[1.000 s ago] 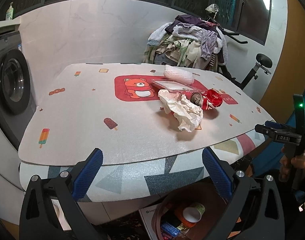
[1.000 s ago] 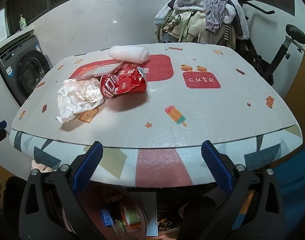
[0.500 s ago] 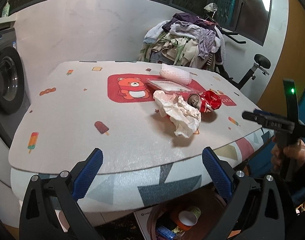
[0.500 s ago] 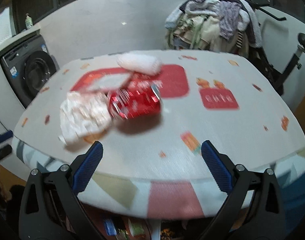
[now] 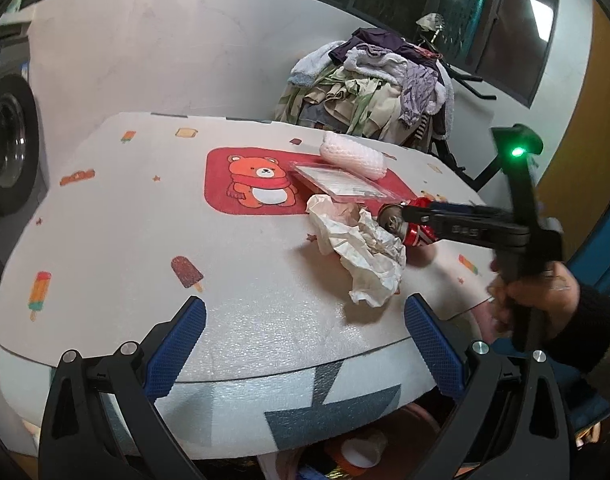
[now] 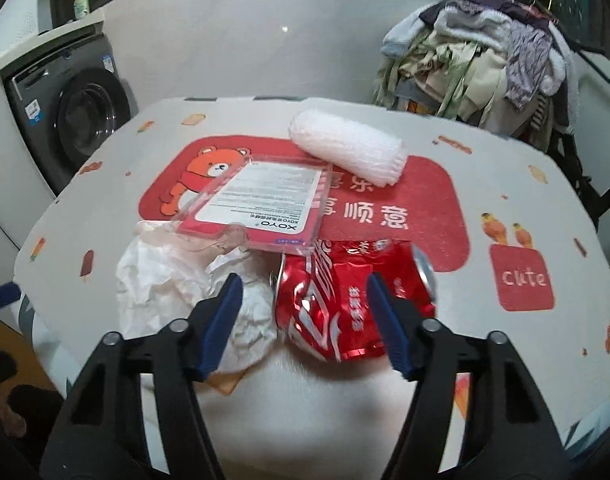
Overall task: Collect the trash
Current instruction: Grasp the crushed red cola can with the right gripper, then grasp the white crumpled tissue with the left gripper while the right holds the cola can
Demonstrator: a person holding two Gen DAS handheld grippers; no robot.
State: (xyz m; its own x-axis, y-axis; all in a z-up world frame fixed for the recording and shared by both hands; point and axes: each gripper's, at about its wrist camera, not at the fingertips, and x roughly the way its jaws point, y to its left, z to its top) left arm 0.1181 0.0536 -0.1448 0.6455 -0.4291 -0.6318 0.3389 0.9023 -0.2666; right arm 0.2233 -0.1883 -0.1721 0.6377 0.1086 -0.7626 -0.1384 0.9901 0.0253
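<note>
The crushed red can [image 6: 345, 300] lies on its side low in the middle of the right wrist view, on the desk [image 6: 505, 184], with the right gripper [image 6: 303, 312] straddling it, fingers apart and not yet touching metal. The crumpled paper [image 6: 173, 276] presses against the can's left end, and the left finger [image 6: 221, 320] hangs over that paper. A flat plastic package [image 6: 265, 200] overlaps the can's far edge, and a white foam roll [image 6: 347, 154] sits beyond it.

In the left wrist view, the left gripper [image 5: 305, 356] waits wide apart at the desk's near rim, holding nothing.

To grip well, the right gripper should probably slide slightly right so its left finger clears the paper, then lower and close across the can's dented middle. A firm, slow squeeze seems wise, since the thin metal may buckle and slip.
</note>
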